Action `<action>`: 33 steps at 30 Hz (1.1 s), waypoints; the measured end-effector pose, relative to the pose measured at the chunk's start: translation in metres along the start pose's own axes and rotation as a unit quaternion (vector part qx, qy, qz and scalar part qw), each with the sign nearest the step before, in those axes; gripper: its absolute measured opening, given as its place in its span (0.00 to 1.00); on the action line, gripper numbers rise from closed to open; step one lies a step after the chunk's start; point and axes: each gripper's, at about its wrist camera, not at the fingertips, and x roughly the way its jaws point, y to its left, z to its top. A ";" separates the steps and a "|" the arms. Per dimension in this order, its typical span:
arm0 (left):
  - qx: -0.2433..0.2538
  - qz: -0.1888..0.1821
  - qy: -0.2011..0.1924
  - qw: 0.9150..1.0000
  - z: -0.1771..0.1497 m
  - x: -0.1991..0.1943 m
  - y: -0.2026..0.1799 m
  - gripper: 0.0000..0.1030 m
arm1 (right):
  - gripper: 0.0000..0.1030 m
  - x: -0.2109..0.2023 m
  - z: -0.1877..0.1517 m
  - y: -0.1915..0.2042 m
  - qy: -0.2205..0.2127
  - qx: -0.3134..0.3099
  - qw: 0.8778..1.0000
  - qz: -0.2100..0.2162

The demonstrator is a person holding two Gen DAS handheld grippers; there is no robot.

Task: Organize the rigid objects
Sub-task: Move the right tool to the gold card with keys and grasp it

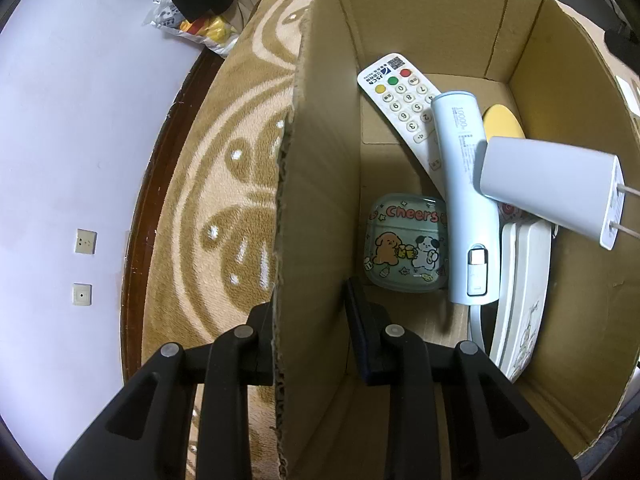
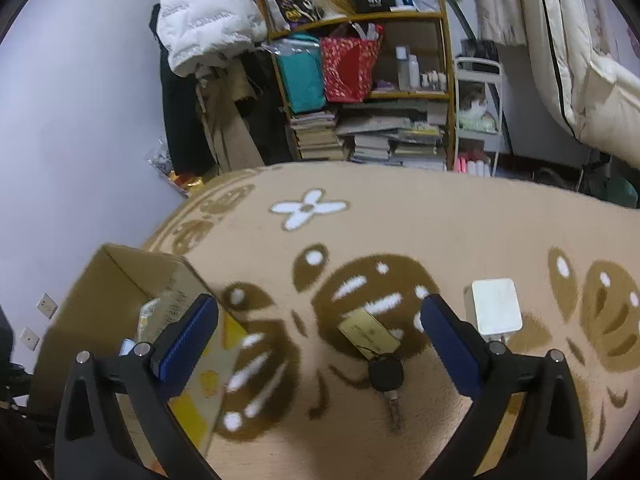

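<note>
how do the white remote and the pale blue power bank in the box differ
The white button remote control is flat and covered in numbered keys with coloured buttons at its top; the pale blue power bank is a smooth rounded stick with a short cable plug at one end. The power bank lies across the remote. Both rest inside the cardboard box.

White charger [image 1: 552,188] mid-air over cardboard box [image 1: 440,12] w/ remote [image 1: 404,108], power bank [image 1: 468,200].

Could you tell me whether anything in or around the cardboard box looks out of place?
Yes. The white wall charger looks caught mid-fall above the items in the brown cardboard box, prongs sideways. The black key with gold tag lies outside on the tan patterned blanket.
</note>
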 end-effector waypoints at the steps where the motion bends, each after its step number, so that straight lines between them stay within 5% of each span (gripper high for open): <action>1: 0.000 0.000 0.000 1.000 0.000 0.000 0.000 0.27 | 1.00 0.004 -0.002 -0.003 0.005 0.001 1.000 -0.001; 17: 0.007 0.008 0.001 1.000 0.000 0.001 -0.002 0.27 | 1.00 0.048 -0.023 -0.033 0.035 0.020 0.999 -0.020; 27: 0.006 0.005 0.002 1.000 0.000 0.002 -0.002 0.27 | 0.74 0.072 -0.035 -0.037 0.079 0.002 0.996 -0.037; 33: 0.009 0.009 0.002 1.000 0.001 0.003 -0.004 0.27 | 0.41 0.071 -0.035 -0.038 0.086 -0.004 0.995 -0.059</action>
